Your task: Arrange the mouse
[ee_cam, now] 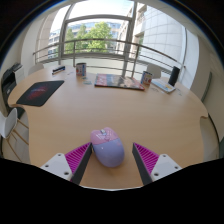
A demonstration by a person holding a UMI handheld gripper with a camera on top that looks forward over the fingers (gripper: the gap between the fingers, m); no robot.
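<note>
Gripper view: a long pale wooden table (pixel 60 125) fills most of the scene, running away from the gripper toward a wall of tall windows (pixel 95 35) with green trees behind them and a metal rail across the glass.

Near the table's left edge lies a dark mouse mat (pixel 38 93) with a reddish patch on it, flat on the wood and well apart from everything else. Along the far edge a flat stack that looks like magazines or a book (pixel 120 82) rests near the middle. Just beside it to the right stands a small upright box or card (pixel 146 77), and a similar small upright item (pixel 80 70) stands to its left; what they are is too small to tell. At the far right corner a dark chair back (pixel 174 76) shows.

At the near edge of the table the mouse (pixel 106 146), pale lilac and rounded, sits on the wood between the fingers of the gripper (pixel 110 160). The fingers are spread apart, their pink ribbed pads (pixel 76 156) facing inward, with the mouse closer to the left one. A gap shows on the right side; whether the left pad touches the mouse cannot be told.
</note>
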